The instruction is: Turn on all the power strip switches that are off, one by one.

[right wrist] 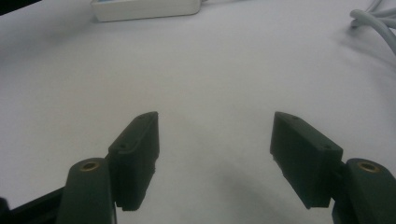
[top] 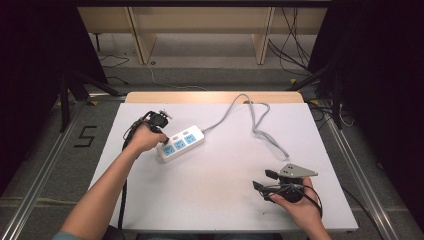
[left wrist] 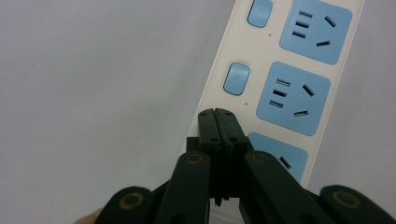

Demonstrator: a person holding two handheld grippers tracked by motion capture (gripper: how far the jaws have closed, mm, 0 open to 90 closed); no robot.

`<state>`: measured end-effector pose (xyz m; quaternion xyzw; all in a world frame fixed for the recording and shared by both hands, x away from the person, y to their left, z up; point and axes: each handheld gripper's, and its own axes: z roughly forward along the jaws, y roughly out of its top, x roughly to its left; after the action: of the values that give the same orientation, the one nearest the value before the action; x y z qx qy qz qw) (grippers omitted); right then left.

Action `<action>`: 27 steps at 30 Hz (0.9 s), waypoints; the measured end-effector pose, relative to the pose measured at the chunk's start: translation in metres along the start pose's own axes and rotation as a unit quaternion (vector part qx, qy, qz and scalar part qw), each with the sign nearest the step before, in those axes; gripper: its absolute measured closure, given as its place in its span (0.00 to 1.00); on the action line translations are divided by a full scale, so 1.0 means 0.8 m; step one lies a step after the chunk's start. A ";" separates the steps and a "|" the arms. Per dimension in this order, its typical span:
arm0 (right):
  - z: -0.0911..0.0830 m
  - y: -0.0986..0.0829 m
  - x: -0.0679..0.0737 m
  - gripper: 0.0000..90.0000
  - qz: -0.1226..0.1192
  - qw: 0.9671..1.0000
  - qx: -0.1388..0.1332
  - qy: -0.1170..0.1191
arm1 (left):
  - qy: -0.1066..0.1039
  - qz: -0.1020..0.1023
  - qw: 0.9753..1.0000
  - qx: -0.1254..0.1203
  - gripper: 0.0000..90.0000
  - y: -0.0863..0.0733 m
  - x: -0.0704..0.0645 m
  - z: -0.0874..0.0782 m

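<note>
Left gripper (left wrist: 217,114): jaws pressed together, tips over the near end of the white power strip (left wrist: 280,70), covering the switch beside its third blue socket; contact with the strip cannot be judged. The strip lies at the table's (top: 210,200) left-centre, its grey cable (top: 260,125) looping to the far edge. Right gripper (right wrist: 215,140): jaws spread, holding nothing, over bare table surface, well apart from the strip. The strip's top is cut off in the right gripper view.

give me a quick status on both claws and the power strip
Left claw shut, tips over the near end of the power strip. Right claw open, empty, hovering over bare table. Strip's grey cord loops off to the far side, nothing blocking.
</note>
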<state>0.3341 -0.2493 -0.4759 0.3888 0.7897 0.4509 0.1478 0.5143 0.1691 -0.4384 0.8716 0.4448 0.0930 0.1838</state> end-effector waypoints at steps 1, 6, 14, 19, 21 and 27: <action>0.000 0.000 0.000 0.38 0.002 1.000 0.001 0.000 | 0.001 0.001 1.000 -0.002 1.00 0.000 -0.001 0.000; 0.000 0.000 0.000 0.38 0.000 1.000 0.000 0.000 | 0.015 0.012 1.000 0.001 1.00 0.001 -0.006 0.000; 0.000 0.000 -0.001 0.38 0.002 1.000 -0.002 0.000 | -0.009 0.009 1.000 -0.016 0.99 -0.003 -0.003 -0.002; 0.000 0.000 -0.001 0.38 0.002 1.000 -0.003 -0.001 | -0.013 0.012 0.999 -0.030 0.91 -0.004 -0.006 -0.005; 0.000 0.000 -0.001 0.38 0.004 1.000 -0.001 -0.002 | -0.013 0.011 0.999 -0.043 0.89 -0.005 -0.008 -0.008; 0.000 0.000 -0.001 0.38 0.002 1.000 -0.002 -0.001 | -0.010 0.013 0.997 -0.075 0.78 -0.007 -0.018 -0.022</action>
<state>0.3344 -0.2498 -0.4758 0.3903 0.7881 0.4522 0.1486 0.4962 0.1649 -0.4243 0.8620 0.4231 0.1200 0.2520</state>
